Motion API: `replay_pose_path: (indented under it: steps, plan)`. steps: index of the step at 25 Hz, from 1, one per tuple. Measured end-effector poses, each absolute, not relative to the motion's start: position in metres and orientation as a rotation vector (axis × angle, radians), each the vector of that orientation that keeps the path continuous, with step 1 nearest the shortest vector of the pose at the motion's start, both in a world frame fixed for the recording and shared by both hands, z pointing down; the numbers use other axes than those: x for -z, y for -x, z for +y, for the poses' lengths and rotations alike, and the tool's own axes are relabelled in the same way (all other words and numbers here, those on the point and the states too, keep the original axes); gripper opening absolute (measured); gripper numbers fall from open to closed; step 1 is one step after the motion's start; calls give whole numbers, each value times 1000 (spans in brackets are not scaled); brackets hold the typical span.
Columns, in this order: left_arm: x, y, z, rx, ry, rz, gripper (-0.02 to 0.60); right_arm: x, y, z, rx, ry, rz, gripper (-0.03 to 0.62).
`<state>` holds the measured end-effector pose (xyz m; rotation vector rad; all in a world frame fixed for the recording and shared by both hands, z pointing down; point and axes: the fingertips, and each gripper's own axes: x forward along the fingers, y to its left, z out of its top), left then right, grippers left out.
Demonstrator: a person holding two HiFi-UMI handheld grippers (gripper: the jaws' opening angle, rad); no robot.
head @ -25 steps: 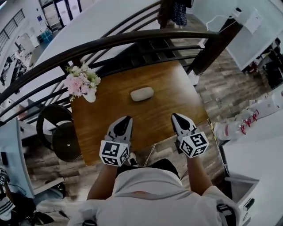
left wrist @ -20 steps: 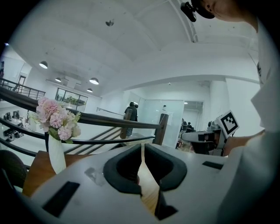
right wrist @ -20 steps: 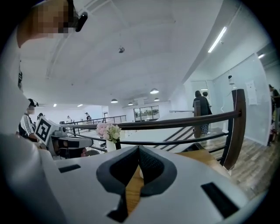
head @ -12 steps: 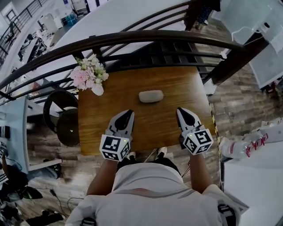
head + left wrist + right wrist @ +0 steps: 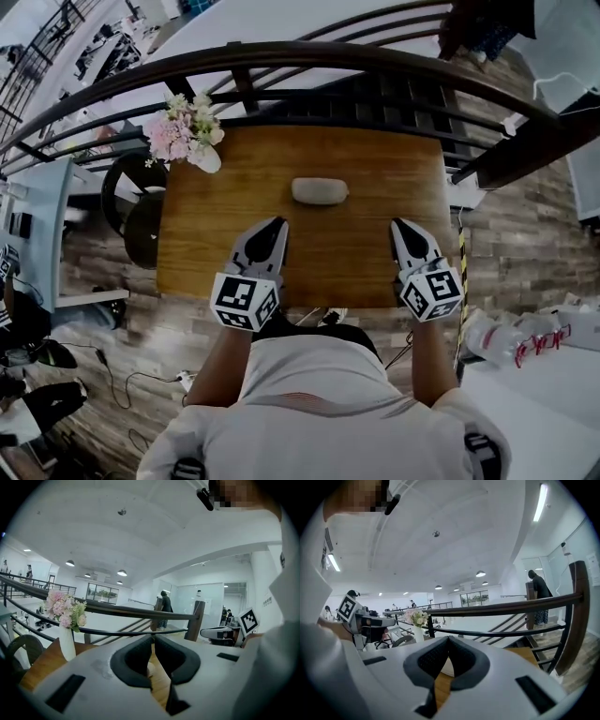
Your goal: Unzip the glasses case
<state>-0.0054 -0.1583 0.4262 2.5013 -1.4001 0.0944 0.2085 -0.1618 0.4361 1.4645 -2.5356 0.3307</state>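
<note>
Though the left gripper (image 5: pixel 272 227) and right gripper (image 5: pixel 403 228) have edged nearer the glasses case (image 5: pixel 320 190), fingers closed and empty, unzipping hasn't begun.

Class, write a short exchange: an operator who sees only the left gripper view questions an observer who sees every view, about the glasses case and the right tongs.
Operator: My left tongs are shut and hide most of the case. Where does it lie?
Observer: The pale oval glasses case lies about halfway across the brown wooden table, ahead of both tongs and touching neither.
Operator: Do the right tongs hold anything?
Observer: No. The right tongs are shut and empty.
Operator: Which tongs are closer to the case?
Observer: From the head view, the left ones look slightly closer.
</note>
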Motion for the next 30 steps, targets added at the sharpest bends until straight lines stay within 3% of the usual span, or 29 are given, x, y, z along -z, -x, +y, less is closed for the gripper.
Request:
replay_pose_path:
  steps: [9, 12, 30]
  plan:
    - [-443, 13, -187, -133, -2521, -1325, 32, -461, -169, -183, -199, -1332, -2432, 53]
    - [-452, 17, -193, -133, -2503, -1295, 32, -481, -157, -196, -158, -1233, -2369, 142]
    - [-518, 32, -203, -187, -2349, -1310, 32, -678, -125, -274, 226, -589, -1952, 345]
